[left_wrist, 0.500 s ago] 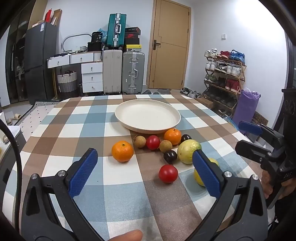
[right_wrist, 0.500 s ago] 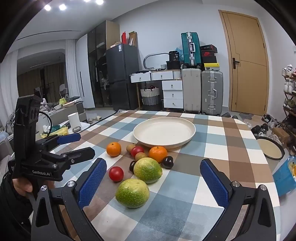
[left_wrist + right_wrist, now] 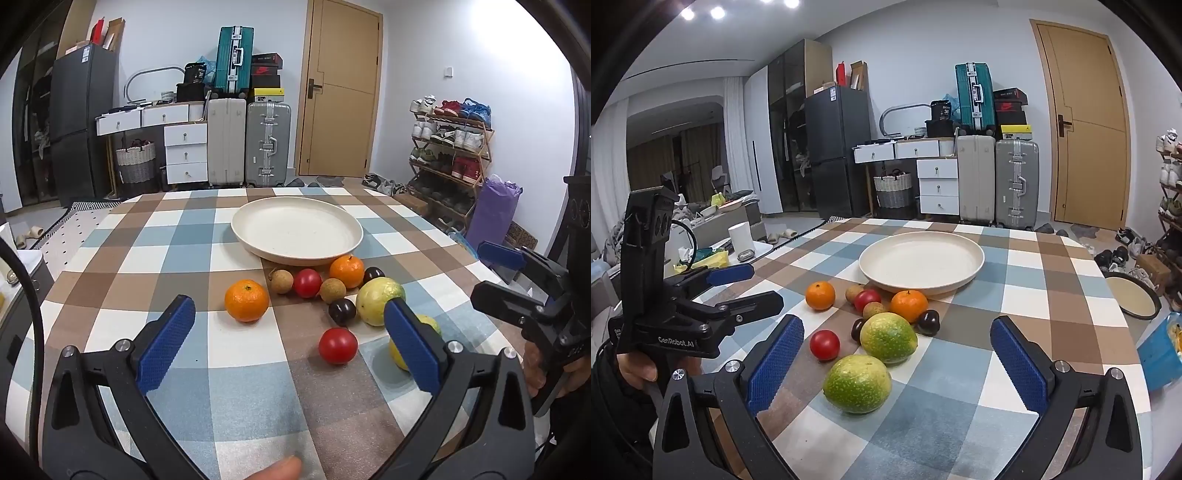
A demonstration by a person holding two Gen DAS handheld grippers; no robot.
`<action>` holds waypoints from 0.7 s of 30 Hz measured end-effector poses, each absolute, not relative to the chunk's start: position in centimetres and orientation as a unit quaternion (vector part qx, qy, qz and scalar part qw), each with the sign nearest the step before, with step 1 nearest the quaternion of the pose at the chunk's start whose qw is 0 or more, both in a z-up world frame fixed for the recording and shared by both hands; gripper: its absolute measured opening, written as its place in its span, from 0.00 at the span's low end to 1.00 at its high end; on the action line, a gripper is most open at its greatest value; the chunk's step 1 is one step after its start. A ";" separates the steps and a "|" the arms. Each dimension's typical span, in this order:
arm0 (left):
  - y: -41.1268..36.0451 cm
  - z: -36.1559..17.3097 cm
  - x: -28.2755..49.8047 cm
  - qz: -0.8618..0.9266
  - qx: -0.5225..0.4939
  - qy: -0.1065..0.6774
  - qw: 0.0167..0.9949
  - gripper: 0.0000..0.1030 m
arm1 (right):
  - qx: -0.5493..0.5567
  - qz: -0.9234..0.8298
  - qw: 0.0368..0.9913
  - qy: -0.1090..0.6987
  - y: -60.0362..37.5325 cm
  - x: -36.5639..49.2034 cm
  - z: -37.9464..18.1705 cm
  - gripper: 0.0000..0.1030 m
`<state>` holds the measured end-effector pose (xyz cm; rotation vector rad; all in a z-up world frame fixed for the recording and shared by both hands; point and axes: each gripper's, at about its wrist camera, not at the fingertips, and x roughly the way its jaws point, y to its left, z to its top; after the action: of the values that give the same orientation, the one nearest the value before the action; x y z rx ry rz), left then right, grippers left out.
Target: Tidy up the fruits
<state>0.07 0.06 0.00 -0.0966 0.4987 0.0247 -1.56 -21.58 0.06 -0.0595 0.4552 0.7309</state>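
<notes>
An empty cream plate (image 3: 297, 230) (image 3: 921, 258) sits mid-table. In front of it lie two oranges (image 3: 246, 300) (image 3: 346, 271), two red tomatoes (image 3: 338, 345) (image 3: 307, 283), two brown longans (image 3: 280, 281), two dark plums (image 3: 342, 312) and two green-yellow citrus fruits (image 3: 378, 301) (image 3: 857, 383). My left gripper (image 3: 291, 343) is open and empty, hovering near the front tomato. My right gripper (image 3: 897, 362) is open and empty, around the nearest green fruit's space above the table.
The round table has a checked cloth (image 3: 177, 236). Its edge runs close on the right (image 3: 1115, 295). Suitcases, drawers, a fridge and a shoe rack stand behind. A second dish (image 3: 1132, 297) lies on the floor at right.
Both grippers have barely shifted; the fruits and plate have not moved.
</notes>
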 end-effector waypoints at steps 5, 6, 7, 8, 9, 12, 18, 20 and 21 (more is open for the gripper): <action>-0.1 -0.1 0.1 0.011 -0.048 0.246 0.968 0.99 | -0.028 0.356 0.907 0.225 -21.6 -1.4 0.0 1.00; -0.1 -0.1 0.1 0.012 -0.048 0.247 0.968 0.99 | -0.027 0.356 0.906 0.227 -21.6 -1.4 0.0 1.00; -0.1 -0.1 0.1 0.012 -0.048 0.246 0.968 0.99 | -0.027 0.356 0.906 0.228 -21.5 -1.4 0.0 1.00; -0.1 -0.1 0.1 0.012 -0.048 0.246 0.968 0.99 | -0.027 0.356 0.906 0.228 -21.5 -1.4 0.0 1.00; -0.1 -0.1 0.1 0.012 -0.048 0.247 0.968 0.99 | -0.027 0.355 0.906 0.227 -21.5 -1.4 0.0 1.00; -0.1 -0.1 0.1 0.012 -0.048 0.247 0.968 0.99 | -0.028 0.355 0.907 0.226 -21.4 -1.6 0.1 1.00; -0.2 -0.1 0.1 0.013 -0.048 0.248 0.968 0.99 | -0.030 0.360 0.904 0.227 -21.9 -1.1 0.1 1.00; 0.1 -0.1 -0.1 0.013 -0.049 0.249 0.967 0.99 | -0.031 0.360 0.904 0.229 -21.9 -1.0 0.1 1.00; 0.2 -0.2 -0.3 0.012 -0.050 0.249 0.967 0.99 | -0.031 0.360 0.904 0.229 -21.9 -0.9 0.1 1.00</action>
<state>-0.25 0.22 -0.15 -0.1004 0.5045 0.0239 -0.94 -21.88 0.06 -0.0644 0.4727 0.7439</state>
